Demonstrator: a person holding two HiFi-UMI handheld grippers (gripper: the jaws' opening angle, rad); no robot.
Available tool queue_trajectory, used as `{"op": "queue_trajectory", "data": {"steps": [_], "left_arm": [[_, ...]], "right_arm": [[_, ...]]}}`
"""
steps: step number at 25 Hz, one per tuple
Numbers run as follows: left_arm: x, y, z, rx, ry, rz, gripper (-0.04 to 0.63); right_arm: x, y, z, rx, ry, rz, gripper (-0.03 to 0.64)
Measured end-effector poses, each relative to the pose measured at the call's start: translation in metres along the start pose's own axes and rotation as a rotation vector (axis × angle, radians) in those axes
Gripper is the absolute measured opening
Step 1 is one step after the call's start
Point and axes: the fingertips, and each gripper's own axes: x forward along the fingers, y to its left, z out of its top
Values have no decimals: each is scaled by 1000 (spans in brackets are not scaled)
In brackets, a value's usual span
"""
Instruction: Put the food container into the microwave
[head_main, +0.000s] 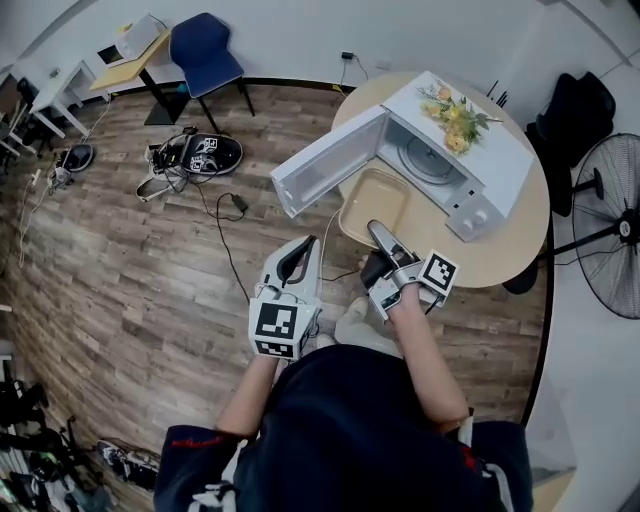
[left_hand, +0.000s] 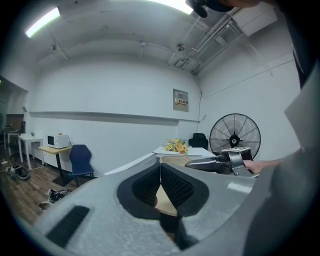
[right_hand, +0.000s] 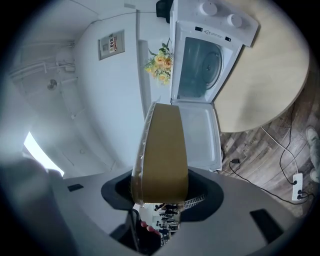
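A shallow tan food container (head_main: 375, 200) hangs over the near edge of the round table (head_main: 510, 240), in front of the white microwave (head_main: 450, 150). The microwave's door (head_main: 325, 160) is swung open to the left and its cavity (head_main: 428, 160) shows a glass turntable. My right gripper (head_main: 381, 234) is shut on the container's near rim. In the right gripper view the container (right_hand: 161, 145) rises edge-on from the gripper (right_hand: 159, 199) toward the open microwave (right_hand: 200, 60). My left gripper (head_main: 304, 246) is off the table's left side, shut with nothing in it (left_hand: 160, 172).
Yellow flowers (head_main: 455, 115) lie on top of the microwave. A standing fan (head_main: 610, 225) and a black chair (head_main: 580, 120) are to the right. On the wooden floor are cables and a dark bag (head_main: 205, 155), with a blue chair (head_main: 205, 55) behind.
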Motion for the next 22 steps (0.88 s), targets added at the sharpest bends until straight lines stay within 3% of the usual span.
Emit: {"op": "queue_trajectory", "data": {"steps": [11, 22], "left_arm": [[88, -13, -2, 22, 70, -90, 18], [168, -29, 10, 47, 119, -112, 18]], "right_arm": [[11, -26, 81, 56, -117, -31, 215], [24, -61, 142, 117, -102, -92, 215]]}}
